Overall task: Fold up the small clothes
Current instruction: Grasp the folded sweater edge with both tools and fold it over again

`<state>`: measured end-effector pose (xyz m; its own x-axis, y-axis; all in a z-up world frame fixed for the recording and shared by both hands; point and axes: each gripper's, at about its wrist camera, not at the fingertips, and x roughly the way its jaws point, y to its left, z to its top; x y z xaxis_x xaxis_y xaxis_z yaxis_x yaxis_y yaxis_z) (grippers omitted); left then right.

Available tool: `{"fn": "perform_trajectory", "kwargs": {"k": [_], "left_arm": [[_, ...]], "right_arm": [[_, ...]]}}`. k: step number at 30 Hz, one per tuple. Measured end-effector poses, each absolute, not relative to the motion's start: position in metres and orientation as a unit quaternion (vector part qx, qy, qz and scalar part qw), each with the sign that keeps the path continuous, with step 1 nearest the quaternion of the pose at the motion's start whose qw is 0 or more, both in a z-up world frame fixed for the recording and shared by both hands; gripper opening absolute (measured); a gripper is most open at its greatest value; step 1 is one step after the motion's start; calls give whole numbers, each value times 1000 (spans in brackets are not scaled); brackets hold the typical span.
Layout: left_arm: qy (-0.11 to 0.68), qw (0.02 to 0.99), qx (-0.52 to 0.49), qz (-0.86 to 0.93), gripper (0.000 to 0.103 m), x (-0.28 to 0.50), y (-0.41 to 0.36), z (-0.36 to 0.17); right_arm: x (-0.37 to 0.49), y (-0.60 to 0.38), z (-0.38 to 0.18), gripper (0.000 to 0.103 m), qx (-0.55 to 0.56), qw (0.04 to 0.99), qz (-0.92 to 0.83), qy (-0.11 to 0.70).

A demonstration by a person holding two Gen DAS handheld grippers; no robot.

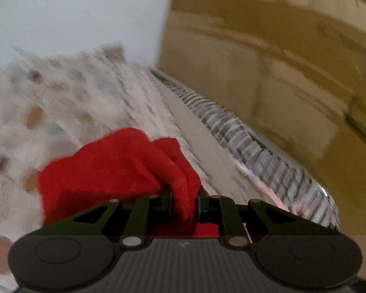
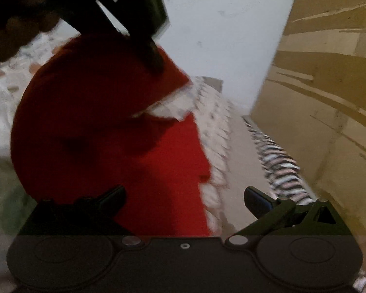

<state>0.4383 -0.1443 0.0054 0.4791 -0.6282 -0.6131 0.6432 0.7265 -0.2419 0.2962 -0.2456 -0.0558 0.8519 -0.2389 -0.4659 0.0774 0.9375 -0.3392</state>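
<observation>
The left gripper (image 1: 185,204) pinches a bunched edge of the small red fleece garment (image 1: 109,168) above the patterned white bedsheet (image 1: 68,92). The right gripper (image 2: 185,199), jaws spread, holds nothing. Best practice: keep the pinch firm and lay the cloth flat, square to the bed's edge.

You've got a white spotted bedsheet (image 1: 68,102) underneath, a striped mattress edge (image 1: 244,141) along the side, then a pale wall (image 2: 219,36) and yellowish-brown wooden furniture (image 1: 280,61) behind.

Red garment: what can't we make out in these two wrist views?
- Red garment: type and fold state unreadable; motion blur in both views.
- Left wrist: pinched edge hidden between the left gripper pads.
- Right wrist: garment top hidden behind the dark left gripper; right gripper open.
</observation>
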Motion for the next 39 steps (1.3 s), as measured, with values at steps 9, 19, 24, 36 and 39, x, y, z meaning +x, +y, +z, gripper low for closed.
{"fn": "perform_trajectory", "kwargs": {"k": [9, 19, 24, 36, 39], "left_arm": [[341, 852, 23, -397, 47, 423, -151, -13], [291, 848, -92, -433, 102, 411, -91, 32], [250, 874, -105, -404, 102, 391, -46, 40], [270, 899, -28, -344, 102, 399, -12, -27], [263, 900, -14, -348, 102, 407, -22, -31]], "right_arm": [[272, -266, -72, 103, -150, 945, -96, 276], [267, -271, -69, 102, -107, 955, -108, 256], [267, -281, -56, 102, -68, 963, -111, 237], [329, -344, -12, 103, 273, 931, 68, 232], [360, -346, -12, 103, 335, 901, 100, 257]]}}
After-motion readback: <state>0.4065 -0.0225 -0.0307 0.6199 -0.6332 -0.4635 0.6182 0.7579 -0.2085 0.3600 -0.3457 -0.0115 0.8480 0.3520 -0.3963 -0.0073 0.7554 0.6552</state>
